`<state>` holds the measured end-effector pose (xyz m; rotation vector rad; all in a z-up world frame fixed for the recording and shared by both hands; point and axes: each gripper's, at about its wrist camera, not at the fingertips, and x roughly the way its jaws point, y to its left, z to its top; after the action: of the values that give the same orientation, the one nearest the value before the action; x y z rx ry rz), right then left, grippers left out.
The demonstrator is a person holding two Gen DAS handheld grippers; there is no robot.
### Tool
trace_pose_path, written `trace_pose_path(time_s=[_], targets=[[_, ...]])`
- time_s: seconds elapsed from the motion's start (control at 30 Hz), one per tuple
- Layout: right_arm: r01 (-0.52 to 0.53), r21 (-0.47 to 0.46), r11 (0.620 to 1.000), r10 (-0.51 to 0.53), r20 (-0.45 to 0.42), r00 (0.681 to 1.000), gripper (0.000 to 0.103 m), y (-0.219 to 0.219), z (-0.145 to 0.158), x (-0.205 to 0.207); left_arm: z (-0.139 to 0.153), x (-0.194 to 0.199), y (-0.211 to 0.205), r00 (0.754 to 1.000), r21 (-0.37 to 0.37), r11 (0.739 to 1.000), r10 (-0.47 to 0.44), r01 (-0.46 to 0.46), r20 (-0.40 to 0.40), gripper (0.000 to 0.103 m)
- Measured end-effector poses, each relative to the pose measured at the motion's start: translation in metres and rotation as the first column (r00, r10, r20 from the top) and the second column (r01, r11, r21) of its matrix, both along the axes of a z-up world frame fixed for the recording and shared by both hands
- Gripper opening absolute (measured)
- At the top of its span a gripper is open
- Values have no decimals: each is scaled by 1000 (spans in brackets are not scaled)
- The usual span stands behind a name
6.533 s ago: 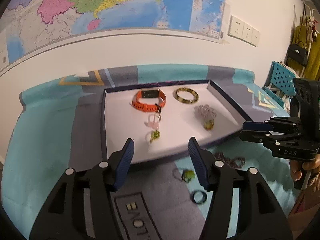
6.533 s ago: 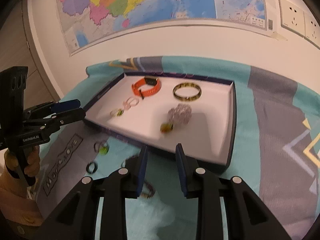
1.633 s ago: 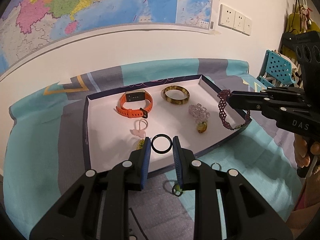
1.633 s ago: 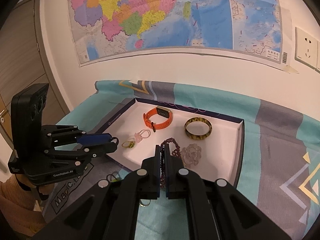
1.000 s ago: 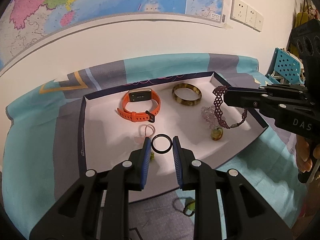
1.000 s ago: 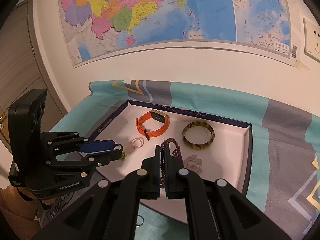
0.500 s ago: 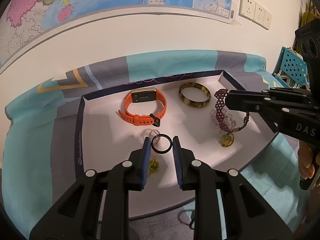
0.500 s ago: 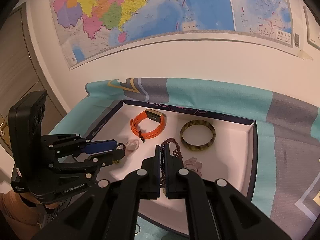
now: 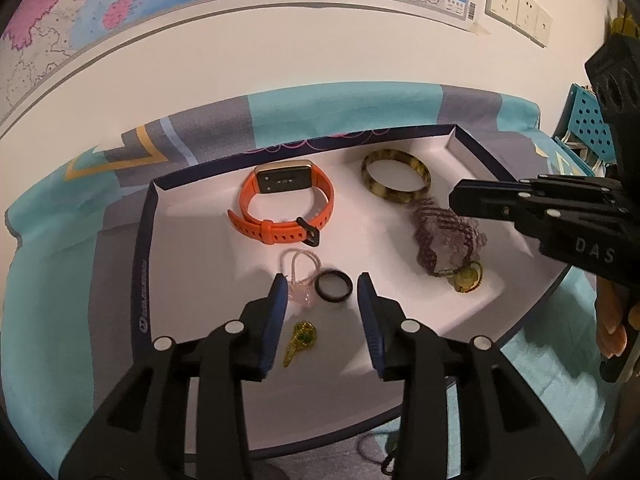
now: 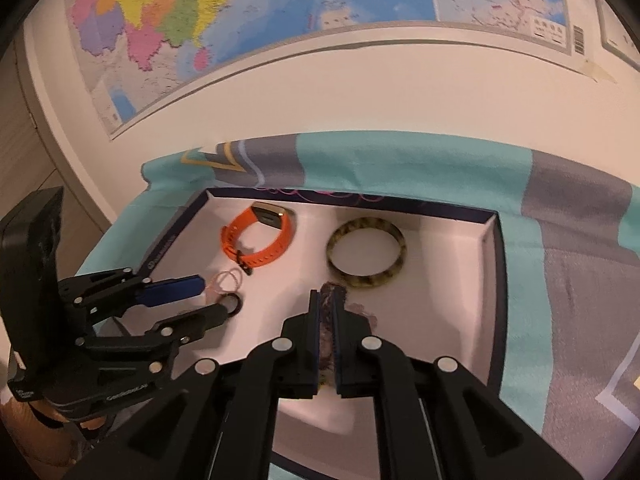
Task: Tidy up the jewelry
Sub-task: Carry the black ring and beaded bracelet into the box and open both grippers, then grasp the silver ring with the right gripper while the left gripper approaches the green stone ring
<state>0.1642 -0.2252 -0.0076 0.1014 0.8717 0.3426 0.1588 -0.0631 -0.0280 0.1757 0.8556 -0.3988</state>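
The left gripper (image 9: pixel 322 300) was spread wide, and the black ring (image 9: pixel 333 287) was seen lying free between its fingers on the tray (image 9: pixel 192 240). The beaded bracelet (image 10: pixel 329 300) was clamped in the right gripper (image 10: pixel 326 320) over the tray, beside the bangle (image 9: pixel 396 181).

Black grippers (image 9: pixel 322 288), blue finger pads (image 9: pixel 276 320)

A home room: wall map (image 10: pixel 248 20), wall sockets (image 9: pixel 516 4), and a patterned blanket (image 10: pixel 400 168) under a jewelry tray (image 9: pixel 188 240)
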Motion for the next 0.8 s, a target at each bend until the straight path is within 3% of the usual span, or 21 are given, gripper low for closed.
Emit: trace_pose_path(time_s=[0.17, 0.47, 0.8], targets=[[14, -12, 1000, -14, 4, 1000, 7, -3, 1, -6, 8, -11, 6, 1000, -27, 1000, -4, 5, 24, 39], [-1, -28, 1000, 3, 51, 999, 30, -4, 13, -39, 29, -51, 30, 994, -63, 998, 12, -5, 109, 50], [-99, -52, 994, 103, 75, 992, 34, 8, 17, -95, 27, -100, 50, 991, -76, 997, -6, 16, 131, 56]])
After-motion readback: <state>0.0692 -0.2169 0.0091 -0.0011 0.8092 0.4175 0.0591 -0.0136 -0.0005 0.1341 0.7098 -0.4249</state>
